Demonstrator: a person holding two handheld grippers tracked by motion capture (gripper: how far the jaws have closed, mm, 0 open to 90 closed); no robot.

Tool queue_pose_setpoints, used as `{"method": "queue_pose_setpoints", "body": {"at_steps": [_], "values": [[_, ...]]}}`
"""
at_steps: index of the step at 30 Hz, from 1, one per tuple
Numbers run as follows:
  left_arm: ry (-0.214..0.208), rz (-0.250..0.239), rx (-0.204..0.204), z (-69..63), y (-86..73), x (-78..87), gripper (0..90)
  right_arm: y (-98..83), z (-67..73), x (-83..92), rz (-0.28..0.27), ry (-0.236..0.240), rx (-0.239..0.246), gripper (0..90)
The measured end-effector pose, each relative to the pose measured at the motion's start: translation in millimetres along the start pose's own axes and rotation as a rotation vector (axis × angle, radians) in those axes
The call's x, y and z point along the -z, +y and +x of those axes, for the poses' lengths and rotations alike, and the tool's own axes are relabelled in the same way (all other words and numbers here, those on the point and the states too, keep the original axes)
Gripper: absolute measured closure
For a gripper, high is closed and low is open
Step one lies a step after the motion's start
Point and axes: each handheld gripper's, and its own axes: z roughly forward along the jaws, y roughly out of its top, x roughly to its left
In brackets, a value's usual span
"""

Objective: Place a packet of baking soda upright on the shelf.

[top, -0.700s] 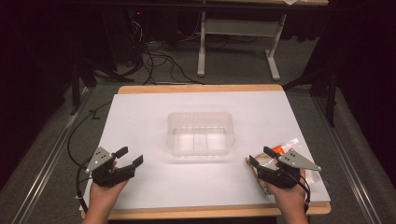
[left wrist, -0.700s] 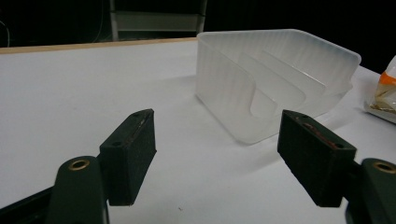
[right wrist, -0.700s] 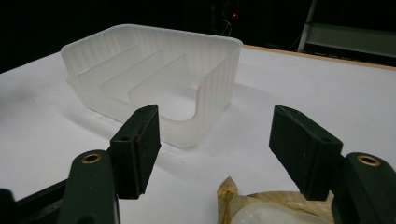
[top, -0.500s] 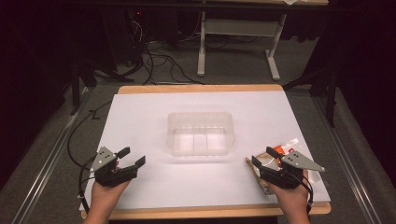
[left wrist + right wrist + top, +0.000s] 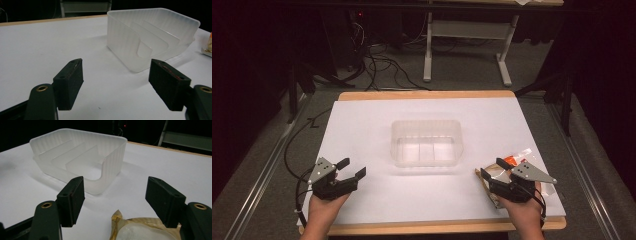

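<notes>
A translucent plastic container (image 5: 427,142) with inner dividers stands in the middle of the white table top (image 5: 372,120). My left gripper (image 5: 353,167) rests near the front left, open, with nothing between its jaws (image 5: 116,72); the container (image 5: 150,37) lies ahead to its right. My right gripper (image 5: 492,168) is at the front right, open (image 5: 115,192). A tan and clear snack packet (image 5: 140,230) lies on the table just under and between its jaws, untouched by the pads. The container (image 5: 82,155) is ahead to its left.
Several crinkly packets, one with orange print (image 5: 514,160), lie around my right hand near the table's right front corner. A wooden rim (image 5: 427,94) borders the far edge. Cables (image 5: 382,65) and a desk frame (image 5: 462,50) stand on the floor beyond.
</notes>
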Motion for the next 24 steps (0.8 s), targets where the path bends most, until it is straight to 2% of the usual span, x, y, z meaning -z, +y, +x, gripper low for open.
{"method": "queue_pose_setpoints", "body": {"at_steps": [6,11,17,24], "values": [[0.0,0.013,-0.012,-0.6,-0.7,-1.3,28.3,-0.9,-2.6,-0.1,0.01,-0.005,0.006,32.0],[-0.001,0.035,-0.028,-1.5,-2.0,-3.6,28.3,-3.5,-5.5,-1.9,0.06,-0.017,0.036,31.3],[0.007,0.055,-0.044,-1.3,-3.6,-5.9,28.3,-6.2,-14.3,-0.5,0.087,-0.039,0.023,31.2],[0.015,0.063,-0.045,0.0,-4.9,-7.1,28.4,-10.8,-31.5,7.1,0.099,-0.078,-0.024,31.2]]}}
